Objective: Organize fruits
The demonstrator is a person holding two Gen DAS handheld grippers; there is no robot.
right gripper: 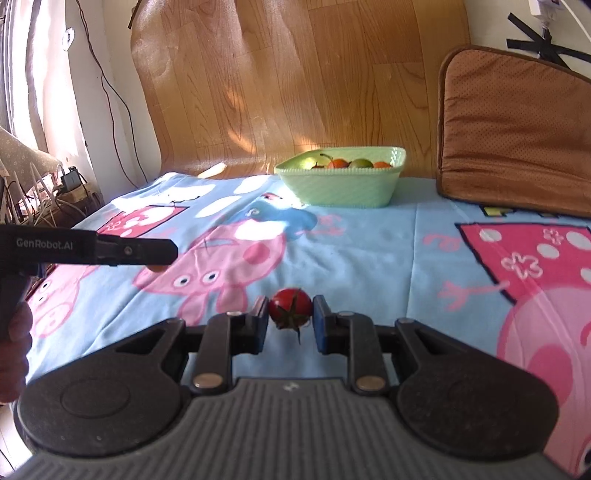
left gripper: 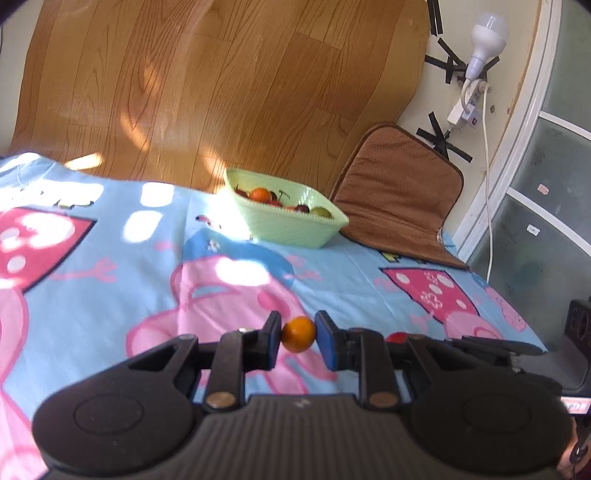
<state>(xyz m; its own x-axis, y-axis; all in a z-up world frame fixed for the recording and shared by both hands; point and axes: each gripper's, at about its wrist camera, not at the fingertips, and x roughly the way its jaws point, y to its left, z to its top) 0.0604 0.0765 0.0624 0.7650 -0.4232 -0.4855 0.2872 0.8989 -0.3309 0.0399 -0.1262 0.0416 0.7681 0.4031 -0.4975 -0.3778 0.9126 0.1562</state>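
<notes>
Above cartoon blanket [left gripper: 110, 266], left gripper [left gripper: 298, 334] clenches orange fruit [left gripper: 299, 334], right gripper [right gripper: 290, 309] tomato [right gripper: 290, 306].

A blue cartoon-print cloth [left gripper: 110, 258] is covering the surface across the lower half of the frame. A brown cushion [left gripper: 399, 192] is leaning against the wall at the right. A white bulb [left gripper: 487, 29] is hanging at the upper right, its cable [left gripper: 489, 177] running down the wall.

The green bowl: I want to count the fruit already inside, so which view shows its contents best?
The left wrist view: it looks down into the green bowl, showing an orange fruit, dark cherries and a green fruit. The right wrist view sees the bowl nearly side-on, so only fruit tops show above the rim.
</notes>
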